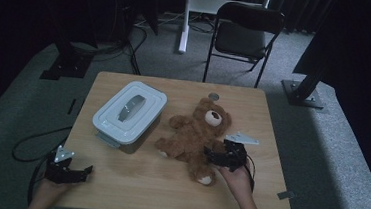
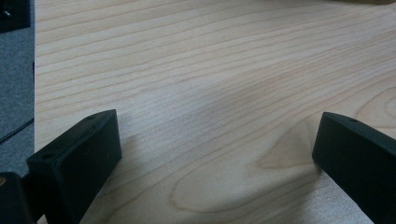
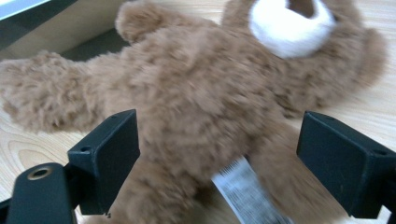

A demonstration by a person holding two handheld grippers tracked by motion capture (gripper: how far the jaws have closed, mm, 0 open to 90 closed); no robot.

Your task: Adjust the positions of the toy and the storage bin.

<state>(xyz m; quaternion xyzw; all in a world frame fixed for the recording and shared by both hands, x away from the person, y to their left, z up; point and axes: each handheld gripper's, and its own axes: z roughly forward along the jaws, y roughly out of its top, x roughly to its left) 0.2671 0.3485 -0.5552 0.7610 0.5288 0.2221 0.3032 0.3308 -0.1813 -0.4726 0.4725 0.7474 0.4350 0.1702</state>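
A brown teddy bear (image 1: 196,138) lies on its back near the middle of the wooden table (image 1: 132,180), head toward the far edge and legs toward the person. The right gripper (image 1: 214,157) sits at the bear's lower body, by the leg on the person's right, with the person's hand (image 1: 238,178) behind it. In the right gripper view its jaws stand wide apart, one on each side of the bear's belly (image 3: 205,112), and I cannot tell whether either pad touches the fur. A white sewn-in label (image 3: 243,189) shows between the legs, and the pale muzzle (image 3: 292,23) is at the top of that view. Just left of the bear, a white lidded box (image 1: 129,111) with a grey handle (image 1: 132,106) rests on the table; one of the bear's arms reaches toward it. The left gripper (image 1: 75,172) is well apart from all this, at the near left corner of the table. Its jaws are spread wide too, with bare wood (image 2: 215,93) between them and nothing held. Beyond the table stands a dark folding chair (image 1: 244,34) on grey carpet (image 1: 320,145).
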